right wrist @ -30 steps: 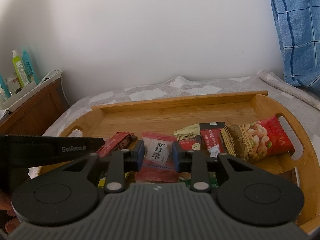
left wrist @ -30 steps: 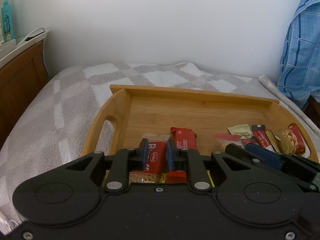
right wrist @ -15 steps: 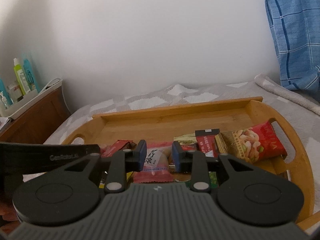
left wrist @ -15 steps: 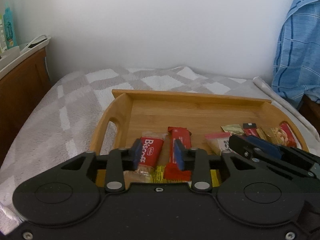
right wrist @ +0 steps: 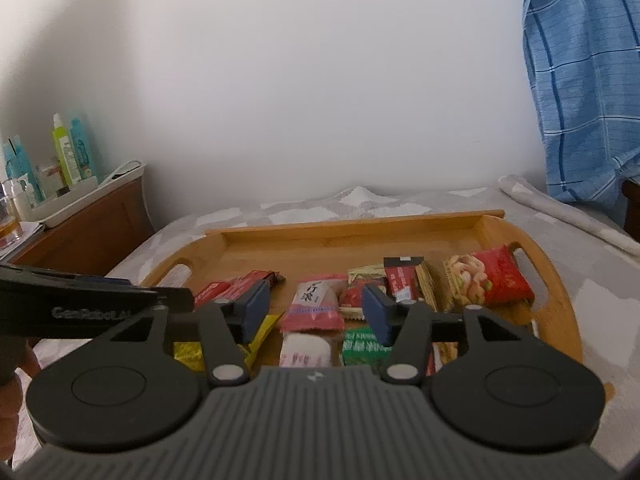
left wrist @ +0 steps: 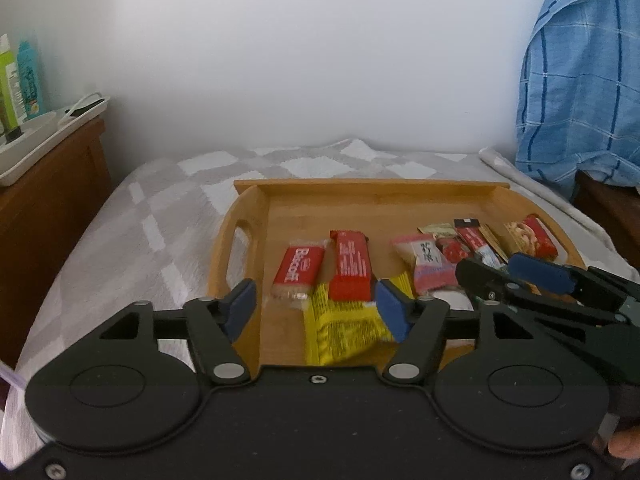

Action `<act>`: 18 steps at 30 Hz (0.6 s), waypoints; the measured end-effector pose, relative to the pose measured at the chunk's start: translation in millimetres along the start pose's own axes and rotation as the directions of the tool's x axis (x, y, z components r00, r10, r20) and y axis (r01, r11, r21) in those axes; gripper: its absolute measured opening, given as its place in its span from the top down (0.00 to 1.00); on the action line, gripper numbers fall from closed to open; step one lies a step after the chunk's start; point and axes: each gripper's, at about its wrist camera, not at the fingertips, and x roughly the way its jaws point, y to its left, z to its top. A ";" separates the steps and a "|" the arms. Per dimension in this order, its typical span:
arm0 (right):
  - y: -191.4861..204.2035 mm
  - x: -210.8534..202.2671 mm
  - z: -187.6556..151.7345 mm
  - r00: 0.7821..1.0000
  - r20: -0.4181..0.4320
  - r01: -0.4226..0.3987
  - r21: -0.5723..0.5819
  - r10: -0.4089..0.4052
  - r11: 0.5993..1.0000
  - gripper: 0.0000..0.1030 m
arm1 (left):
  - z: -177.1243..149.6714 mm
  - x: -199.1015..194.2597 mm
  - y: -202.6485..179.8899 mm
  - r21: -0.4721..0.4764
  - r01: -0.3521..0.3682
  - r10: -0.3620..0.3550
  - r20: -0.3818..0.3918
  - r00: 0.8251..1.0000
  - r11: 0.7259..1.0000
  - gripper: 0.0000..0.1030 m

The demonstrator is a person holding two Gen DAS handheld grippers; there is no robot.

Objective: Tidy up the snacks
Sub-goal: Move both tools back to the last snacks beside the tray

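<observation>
A wooden tray [left wrist: 360, 196] on the bed holds several snack packets. In the left wrist view I see a red Biscoff pack [left wrist: 298, 272], a red bar [left wrist: 352, 266], a yellow packet [left wrist: 344, 328] and a pink candy pack [left wrist: 426, 262]. My left gripper [left wrist: 316, 310] is open and empty above the tray's near edge, over the yellow packet. My right gripper [right wrist: 314, 310] is open and empty, held above the pink candy pack [right wrist: 316, 304]. A red nut bag [right wrist: 490, 280] lies at the tray's right, a green packet [right wrist: 366, 346] near the front.
A wooden nightstand [right wrist: 92, 228] with a white tray of bottles [right wrist: 72, 160] stands left of the bed. A blue plaid cloth [right wrist: 584, 80] hangs at the right. A grey checked blanket [left wrist: 140, 232] covers the bed around the tray.
Both grippers have opened wide and pulled back and up from the tray. The Biscoff pack and the pink candy pack now lie free on the tray.
</observation>
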 end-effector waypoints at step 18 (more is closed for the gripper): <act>30.0 -37.7 -31.9 0.999 0.002 -0.037 -0.099 0.037 0.994 0.17 | -45.7 -26.5 30.7 -0.026 -0.043 0.039 -0.124 0.991 0.999 0.17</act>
